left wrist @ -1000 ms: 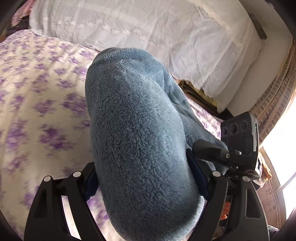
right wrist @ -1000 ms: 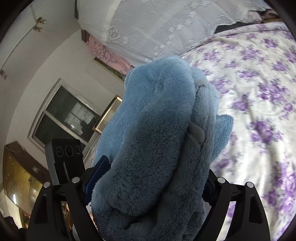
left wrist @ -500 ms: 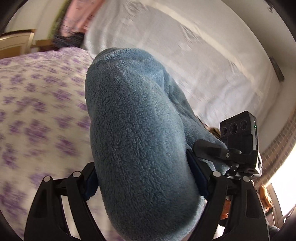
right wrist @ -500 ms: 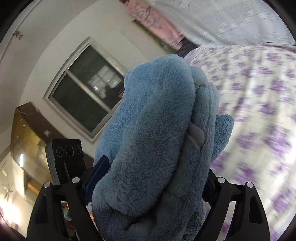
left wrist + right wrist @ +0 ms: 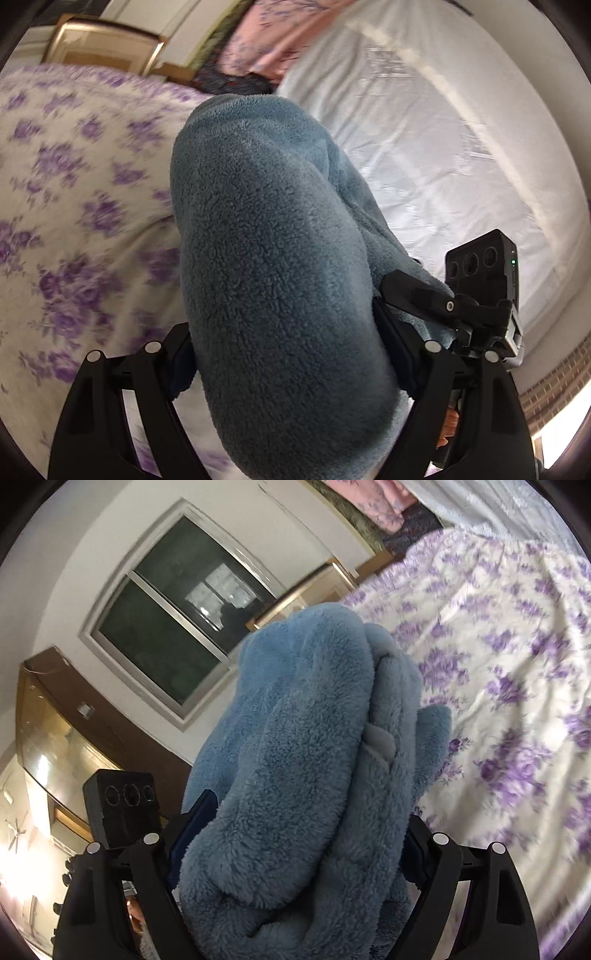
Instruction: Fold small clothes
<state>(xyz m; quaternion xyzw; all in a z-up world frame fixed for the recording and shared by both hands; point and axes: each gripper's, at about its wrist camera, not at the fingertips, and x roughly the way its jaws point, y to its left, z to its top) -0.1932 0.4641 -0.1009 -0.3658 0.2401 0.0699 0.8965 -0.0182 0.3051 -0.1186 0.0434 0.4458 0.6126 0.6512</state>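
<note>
Blue fleece garment between both hand-held grippers' jaws, above floral bedspread

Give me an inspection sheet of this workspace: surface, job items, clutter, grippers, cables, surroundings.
Surface: bed with a purple floral bedspread, blurred in places.
Job's things: one bulky blue fleece garment, bunched and folded over itself, lifted off the bed.
Clutter: white lace-patterned cover and a pink floral cloth at the head of the bed.
Grippers: left gripper and right gripper each clamp a thick wad of the garment, jaws wide apart around it.
Cables: nothing seen.
Surroundings: dark window, white wall, brown cabinet, brick wall, wood-framed furniture beside the bed.
</note>
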